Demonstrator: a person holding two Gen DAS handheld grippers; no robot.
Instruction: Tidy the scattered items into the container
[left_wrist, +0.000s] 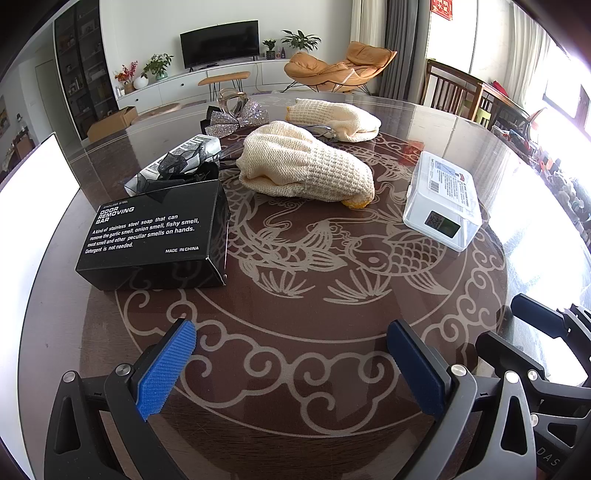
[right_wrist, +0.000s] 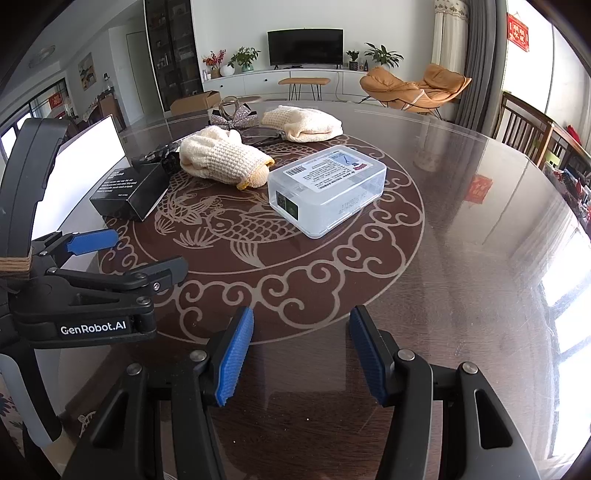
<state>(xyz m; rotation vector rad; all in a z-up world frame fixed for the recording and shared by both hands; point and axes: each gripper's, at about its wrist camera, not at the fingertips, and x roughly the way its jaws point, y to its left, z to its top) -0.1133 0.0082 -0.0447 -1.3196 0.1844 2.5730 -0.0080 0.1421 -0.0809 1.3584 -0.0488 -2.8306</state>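
Observation:
On the round glass table lie a black soap box (left_wrist: 155, 236) (right_wrist: 129, 192), a near cream knit glove (left_wrist: 306, 166) (right_wrist: 225, 158), a far cream glove (left_wrist: 336, 116) (right_wrist: 303, 123), a clear plastic case (left_wrist: 443, 201) (right_wrist: 327, 188), a silver sequin bow (left_wrist: 236, 120) (right_wrist: 234, 118), a black ribbon piece (left_wrist: 184, 166) and a labelled packet (left_wrist: 192, 147). My left gripper (left_wrist: 291, 365) is open and empty, near the table's front. My right gripper (right_wrist: 301, 354) is open and empty, to the right of the left one. A white container wall (left_wrist: 37, 192) (right_wrist: 85, 162) stands at the left.
The table (left_wrist: 295, 295) has a fish and cloud pattern. Wooden chairs (left_wrist: 458, 92) stand at the far right. A clear glass ornament (left_wrist: 231, 101) stands behind the bow. The living room with a TV and an orange lounge chair lies beyond.

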